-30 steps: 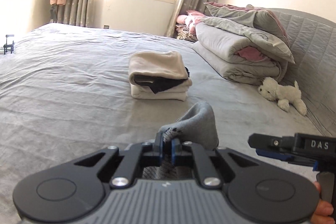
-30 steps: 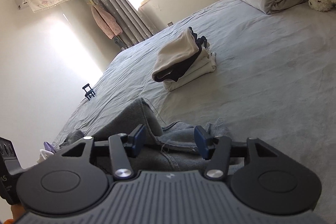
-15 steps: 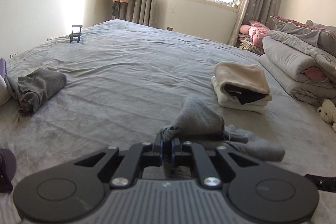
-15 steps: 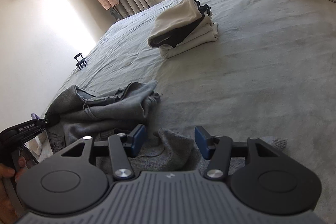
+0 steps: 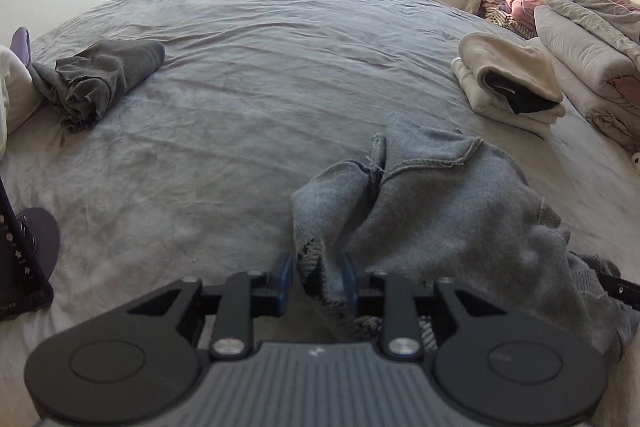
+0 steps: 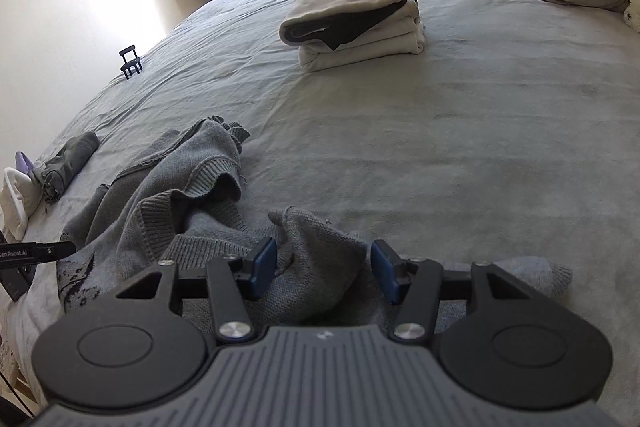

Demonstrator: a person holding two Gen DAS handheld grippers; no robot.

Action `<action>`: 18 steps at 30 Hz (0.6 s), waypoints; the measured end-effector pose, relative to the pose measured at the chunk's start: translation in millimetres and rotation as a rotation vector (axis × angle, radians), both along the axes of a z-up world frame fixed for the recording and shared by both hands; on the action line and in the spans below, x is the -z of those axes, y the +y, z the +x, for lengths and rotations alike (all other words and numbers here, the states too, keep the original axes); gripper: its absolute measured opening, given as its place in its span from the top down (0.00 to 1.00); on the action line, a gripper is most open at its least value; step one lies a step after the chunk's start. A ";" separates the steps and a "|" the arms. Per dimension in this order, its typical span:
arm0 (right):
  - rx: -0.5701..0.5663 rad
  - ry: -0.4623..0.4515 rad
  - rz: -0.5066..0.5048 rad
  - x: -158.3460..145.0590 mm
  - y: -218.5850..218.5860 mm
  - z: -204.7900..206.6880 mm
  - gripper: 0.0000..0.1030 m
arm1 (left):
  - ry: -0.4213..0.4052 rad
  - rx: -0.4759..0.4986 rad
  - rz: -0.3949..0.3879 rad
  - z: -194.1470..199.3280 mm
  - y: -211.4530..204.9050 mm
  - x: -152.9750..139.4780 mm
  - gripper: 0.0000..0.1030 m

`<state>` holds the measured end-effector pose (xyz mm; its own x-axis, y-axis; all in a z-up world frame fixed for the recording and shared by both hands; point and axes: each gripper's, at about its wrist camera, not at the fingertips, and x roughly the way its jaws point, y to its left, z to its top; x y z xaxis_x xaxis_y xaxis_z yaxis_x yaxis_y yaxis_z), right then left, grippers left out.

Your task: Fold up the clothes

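Lying crumpled near the bed's (image 5: 248, 115) front edge: grey sweater (image 5: 452, 211) | left gripper (image 5: 316, 281) part open, a sweater fold loose between its pads | right gripper (image 6: 324, 269) wide open over the knit, gripping nothing | folded stack (image 6: 356, 23) further back on the bed

Grey sweater (image 5: 448, 211) on grey bedsheet (image 5: 260, 87) — cream-and-black folded stack (image 6: 356, 15).

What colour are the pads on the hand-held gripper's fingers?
Blue pads, clearest in the right wrist view.
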<state>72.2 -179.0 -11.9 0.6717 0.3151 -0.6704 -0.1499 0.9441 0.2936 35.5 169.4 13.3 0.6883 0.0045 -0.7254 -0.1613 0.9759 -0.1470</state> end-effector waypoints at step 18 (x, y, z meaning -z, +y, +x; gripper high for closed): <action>-0.015 -0.079 -0.061 5.3 14.6 -13.1 0.82 | -0.062 0.104 -0.047 81.2 -52.6 27.3 0.83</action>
